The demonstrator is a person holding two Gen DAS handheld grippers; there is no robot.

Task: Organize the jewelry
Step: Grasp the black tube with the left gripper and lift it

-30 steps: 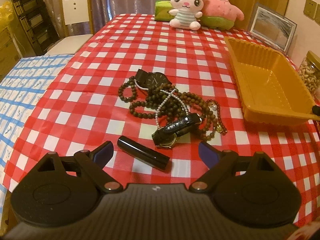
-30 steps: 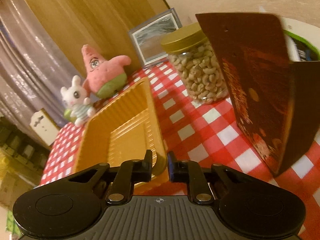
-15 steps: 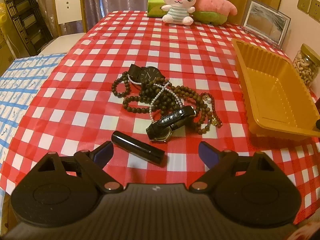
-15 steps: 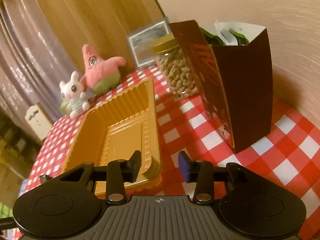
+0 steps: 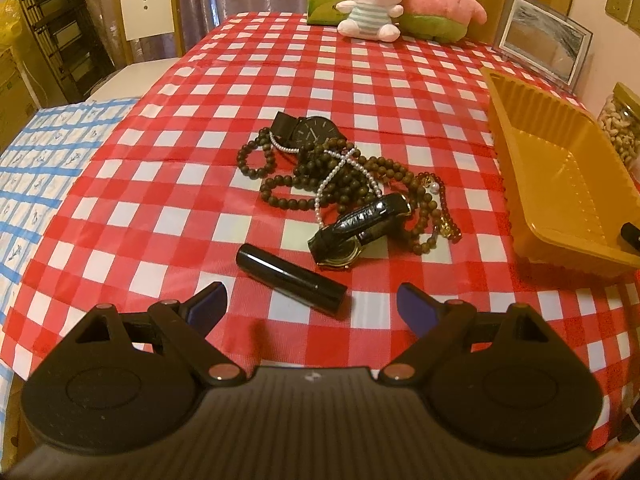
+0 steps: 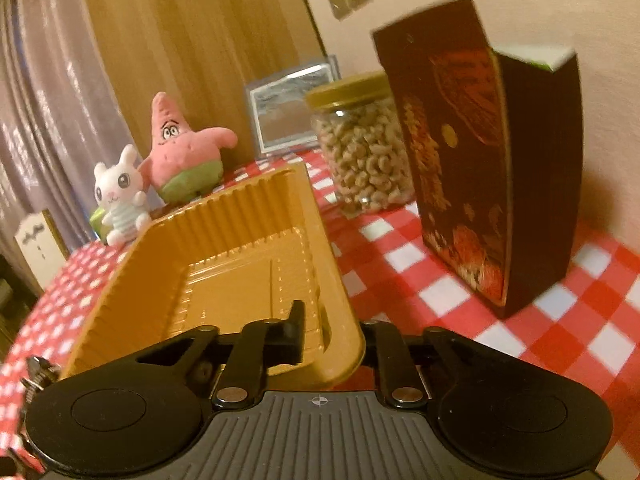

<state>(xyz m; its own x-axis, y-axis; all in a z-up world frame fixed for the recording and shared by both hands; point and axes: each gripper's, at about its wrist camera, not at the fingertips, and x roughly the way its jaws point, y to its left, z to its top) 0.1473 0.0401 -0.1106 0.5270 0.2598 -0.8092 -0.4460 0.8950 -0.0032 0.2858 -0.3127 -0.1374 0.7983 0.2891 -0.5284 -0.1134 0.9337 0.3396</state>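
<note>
Jewelry (image 5: 344, 184): tangled dark beads, pearls, watches; left tool (image 5: 311, 305) apart, right tool (image 6: 332, 330) straddles tray (image 6: 224, 236) rim.

The left gripper (image 5: 311, 308) hovers with jaws spread wide, pointing toward twelve o'clock. The right gripper (image 6: 334, 330) has jaws partly apart.

Red-white checked tablecloth (image 5: 168, 208); orange tray (image 5: 560, 184); black tube (image 5: 290, 278).
</note>
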